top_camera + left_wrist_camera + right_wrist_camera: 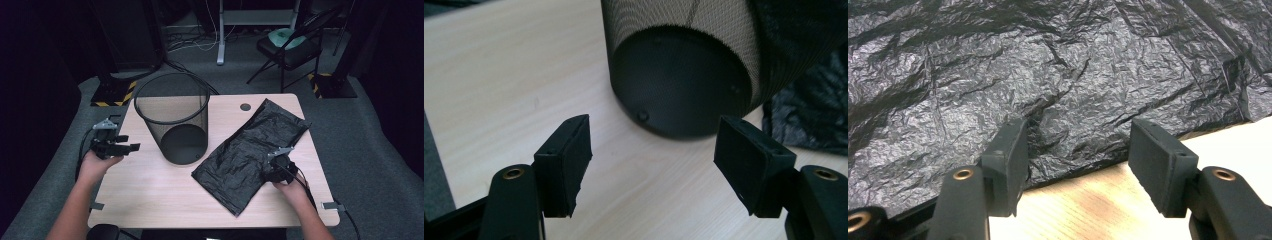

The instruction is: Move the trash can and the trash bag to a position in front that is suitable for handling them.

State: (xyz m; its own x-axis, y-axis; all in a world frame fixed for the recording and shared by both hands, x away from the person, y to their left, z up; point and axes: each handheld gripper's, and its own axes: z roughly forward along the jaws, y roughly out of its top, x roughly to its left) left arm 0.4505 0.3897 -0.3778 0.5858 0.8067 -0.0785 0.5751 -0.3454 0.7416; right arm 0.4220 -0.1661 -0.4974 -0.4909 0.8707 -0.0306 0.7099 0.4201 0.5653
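Pale wood-grain desk [150, 190], rectangular w/ rounded corners, a round cable hole [245, 106] near its far edge. Black mesh bin [172, 120] stands upright on desk, left of centre. Black crumpled bag [250, 155] lies flat to the right of bin, running diagonally from far right corner toward the near edge; its near-left edge is close to the bin base, can't tell if touching.

Left gripper [119, 146] is held over desk's left edge, well apart from bin; fingers [569, 160] spread wide w/ nothing between. In left gripper view, bin base [679, 80] is ahead, bare desk under the gripper.

Right gripper [272, 170] sits at bag's near-right edge. Fingers [1010, 160] spread, nothing pinched; in right gripper view they frame the bag's edge [1073, 167], wrinkled plastic ahead, desk wood below.

Room: dark, grey carpet floor [380, 165] all around. Folding chair [290, 47] w/ a pale green cushion behind desk to the right. White frame leg [220, 35] and loose cables on floor at the back. Yellow-black striped bases [112, 95] at left and right of desk's far side.
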